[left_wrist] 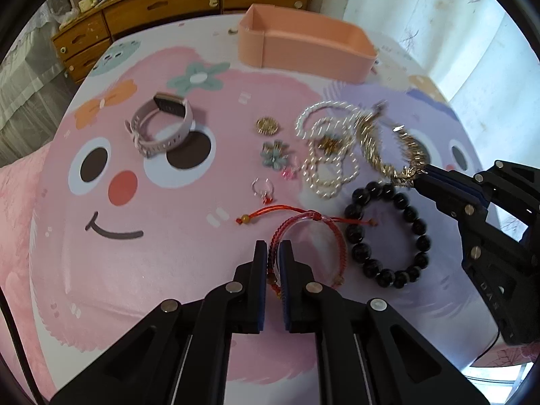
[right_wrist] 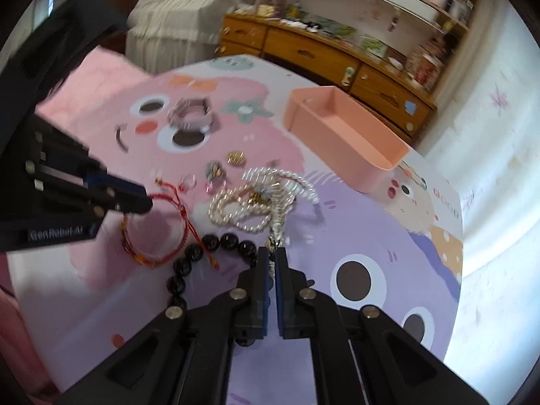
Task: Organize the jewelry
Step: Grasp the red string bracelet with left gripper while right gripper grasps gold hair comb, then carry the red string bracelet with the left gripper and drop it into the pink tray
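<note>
A tabletop (left_wrist: 141, 270) covered in a pink and lilac cartoon-face print fills both views, with a wooden dresser (left_wrist: 162, 6) behind its far edge. A peach-pink open tray (left_wrist: 303, 47) stands on the far part of the tabletop and serves here as the landmark. The left gripper (left_wrist: 273, 248) reaches in well on the near side of the tray, its fingers (left_wrist: 260, 270) closed on the rim of a red braided bracelet (left_wrist: 305, 236) whose loop otherwise lies flat. The right gripper (right_wrist: 272, 253) comes in nearer than the tray and to its right in the left wrist view, fingers closed on the end of a gold chain bracelet (left_wrist: 388, 148), which looks partly lifted and blurred. A black bead bracelet (left_wrist: 391, 233) lies beside the red one, farther from the tray than the chain. A tangle of pearl strands (left_wrist: 327, 155) lies between the tray and the bead bracelet. A pale pink watch (left_wrist: 162, 125) lies nearer than the tray and well to its left. Closer than the tray, between watch and pearls, sit a round gold brooch (left_wrist: 266, 125), a green flower clip (left_wrist: 275, 155) and a small ring (left_wrist: 262, 190).
</note>
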`<action>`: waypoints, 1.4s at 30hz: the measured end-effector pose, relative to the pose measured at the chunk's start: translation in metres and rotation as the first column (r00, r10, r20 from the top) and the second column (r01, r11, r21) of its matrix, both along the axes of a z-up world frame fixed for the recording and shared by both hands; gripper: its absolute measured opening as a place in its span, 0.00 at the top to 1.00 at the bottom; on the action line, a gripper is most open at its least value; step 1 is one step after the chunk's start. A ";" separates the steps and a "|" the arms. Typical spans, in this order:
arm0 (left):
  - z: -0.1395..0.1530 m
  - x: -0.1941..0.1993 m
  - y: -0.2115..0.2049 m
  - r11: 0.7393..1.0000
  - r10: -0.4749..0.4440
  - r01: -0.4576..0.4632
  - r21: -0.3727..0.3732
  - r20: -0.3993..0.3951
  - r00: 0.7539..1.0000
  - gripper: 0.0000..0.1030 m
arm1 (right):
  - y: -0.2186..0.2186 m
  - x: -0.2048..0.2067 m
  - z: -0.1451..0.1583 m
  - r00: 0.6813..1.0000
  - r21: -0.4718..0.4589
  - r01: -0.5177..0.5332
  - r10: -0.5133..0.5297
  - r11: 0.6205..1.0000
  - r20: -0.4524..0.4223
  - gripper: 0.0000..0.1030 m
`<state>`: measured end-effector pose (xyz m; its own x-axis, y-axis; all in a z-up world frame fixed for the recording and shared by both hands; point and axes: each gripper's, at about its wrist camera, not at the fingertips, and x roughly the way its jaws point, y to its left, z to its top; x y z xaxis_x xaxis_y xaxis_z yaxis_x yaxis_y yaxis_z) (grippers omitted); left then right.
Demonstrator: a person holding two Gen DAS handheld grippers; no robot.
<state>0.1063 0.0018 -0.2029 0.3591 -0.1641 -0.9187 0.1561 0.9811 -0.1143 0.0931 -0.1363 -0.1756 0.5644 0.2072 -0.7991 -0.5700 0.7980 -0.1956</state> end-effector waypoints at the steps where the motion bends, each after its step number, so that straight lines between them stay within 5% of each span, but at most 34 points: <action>1: 0.002 -0.001 0.000 1.000 -0.009 0.009 -0.014 -0.002 1.000 0.95 | -0.002 0.001 0.003 1.000 0.021 0.013 -0.012 1.000 -0.010 0.98; 7: 0.019 -0.001 0.005 0.998 -0.026 0.026 -0.051 0.002 1.000 0.95 | -0.020 0.013 0.019 0.980 0.224 0.167 -0.137 0.960 -0.146 0.98; 14: 0.056 0.008 0.011 0.996 -0.047 0.049 -0.073 0.037 0.998 0.95 | -0.037 0.025 0.049 0.951 0.418 0.292 -0.217 0.860 -0.219 0.98; 25: 0.121 0.077 0.013 0.987 -0.078 0.091 -0.135 0.095 0.992 0.95 | -0.034 0.063 0.107 0.965 0.525 0.256 -0.247 0.812 -0.088 1.00; 30: 0.142 0.126 0.009 0.985 -0.064 0.092 -0.145 0.189 0.980 0.95 | -0.034 0.085 0.121 0.966 0.550 0.214 -0.257 0.807 0.001 1.00; 37: 0.133 0.182 -0.015 0.977 -0.117 0.155 -0.145 0.239 0.964 0.95 | -0.039 0.115 0.115 0.947 0.528 0.278 -0.322 0.802 -0.009 1.00; 39: 0.120 0.194 -0.024 0.971 -0.154 0.186 -0.148 0.205 0.967 0.81 | -0.042 0.118 0.106 0.938 0.513 0.318 -0.345 0.798 -0.045 1.00; 40: 0.110 0.200 -0.029 0.974 -0.163 0.187 -0.130 0.175 0.971 0.55 | -0.043 0.118 0.102 0.933 0.506 0.334 -0.355 0.795 -0.058 1.00; 42: 0.096 0.199 -0.031 0.989 -0.124 0.135 -0.065 0.158 0.980 0.20 | -0.049 0.119 0.090 0.920 0.500 0.379 -0.374 0.779 -0.116 1.00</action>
